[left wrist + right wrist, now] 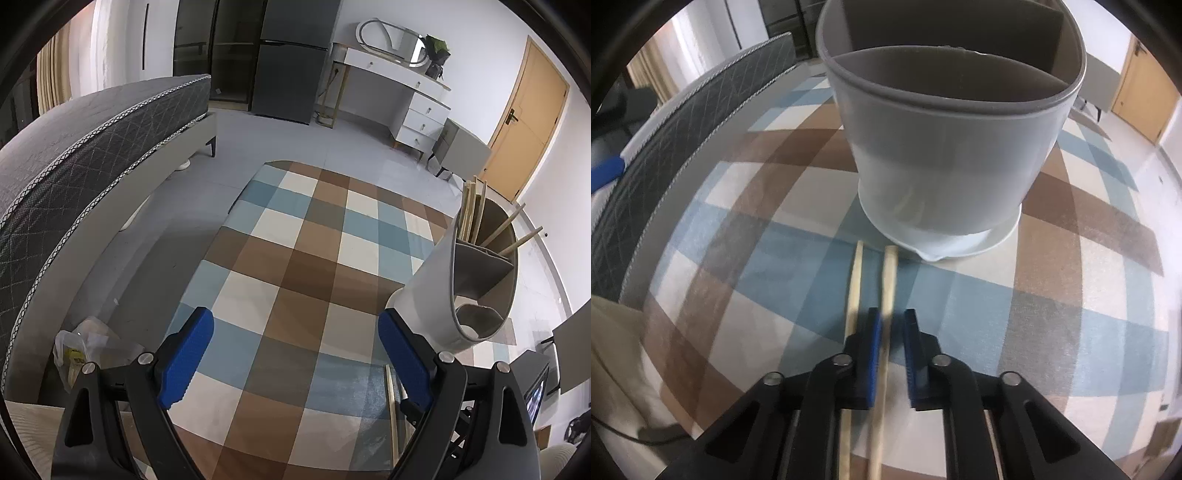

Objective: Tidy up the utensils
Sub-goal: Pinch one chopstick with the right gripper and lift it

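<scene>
A grey utensil holder (945, 147) with inner dividers stands on the checked cloth just ahead of my right gripper (891, 332). Two wooden chopsticks lie on the cloth pointing at its base. One chopstick (888, 273) runs between the partly open blue pads without being clamped. The other chopstick (854, 280) lies just left of the left pad. In the left wrist view the holder (436, 295) is at the right, with wooden sticks (506, 225) standing in its far compartments. My left gripper (295, 325) is wide open and empty above the cloth.
The checked cloth (295, 240) covers the work surface. A grey mattress (92, 140) runs along the left. A plastic bag (81, 350) lies at the lower left. A white dressing table (406, 85) and a wooden door (528, 122) stand far behind.
</scene>
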`<act>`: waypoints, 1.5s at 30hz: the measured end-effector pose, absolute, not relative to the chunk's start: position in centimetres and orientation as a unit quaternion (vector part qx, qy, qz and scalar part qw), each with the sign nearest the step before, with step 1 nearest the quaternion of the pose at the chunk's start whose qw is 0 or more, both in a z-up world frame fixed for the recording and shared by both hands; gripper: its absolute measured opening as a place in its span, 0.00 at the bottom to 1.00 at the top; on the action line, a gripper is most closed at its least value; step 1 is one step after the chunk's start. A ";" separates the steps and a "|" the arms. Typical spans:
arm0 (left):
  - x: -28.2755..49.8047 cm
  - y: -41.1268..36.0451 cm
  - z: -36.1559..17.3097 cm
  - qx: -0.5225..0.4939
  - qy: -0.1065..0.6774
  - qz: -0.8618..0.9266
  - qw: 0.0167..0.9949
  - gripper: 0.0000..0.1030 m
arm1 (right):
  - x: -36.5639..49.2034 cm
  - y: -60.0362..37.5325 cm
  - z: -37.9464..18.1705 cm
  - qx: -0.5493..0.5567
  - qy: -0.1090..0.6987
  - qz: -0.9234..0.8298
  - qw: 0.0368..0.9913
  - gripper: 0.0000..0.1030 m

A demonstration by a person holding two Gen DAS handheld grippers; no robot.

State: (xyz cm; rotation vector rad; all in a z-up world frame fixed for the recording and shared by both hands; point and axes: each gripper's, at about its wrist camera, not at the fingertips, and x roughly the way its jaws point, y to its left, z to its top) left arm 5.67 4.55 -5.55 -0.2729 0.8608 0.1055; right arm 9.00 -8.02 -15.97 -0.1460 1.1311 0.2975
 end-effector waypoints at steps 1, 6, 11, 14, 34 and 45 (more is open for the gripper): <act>5.7 4.5 -5.5 -0.132 0.416 0.050 0.899 0.85 | 8.8 -8.0 -16.0 -0.072 0.534 0.142 0.830 0.04; 5.6 4.5 -5.3 -0.136 0.418 0.046 0.897 0.85 | 7.5 -8.7 -15.7 -0.078 0.537 0.135 0.829 0.04; 5.4 4.5 -5.0 -0.138 0.429 0.042 0.892 0.85 | 6.0 -9.6 -15.3 -0.079 0.552 0.127 0.820 0.05; 5.3 4.7 -5.0 -0.142 0.433 0.046 0.889 0.85 | 5.6 -9.2 -15.5 -0.088 0.559 0.122 0.815 0.07; 5.9 5.8 -5.4 -0.171 0.452 0.050 0.874 0.85 | 10.9 -7.5 -16.1 -0.114 0.567 0.151 0.802 0.13; 6.4 4.9 -6.4 -0.144 0.467 0.053 0.871 0.85 | 10.9 -10.0 -14.1 -0.044 0.536 0.153 0.829 0.05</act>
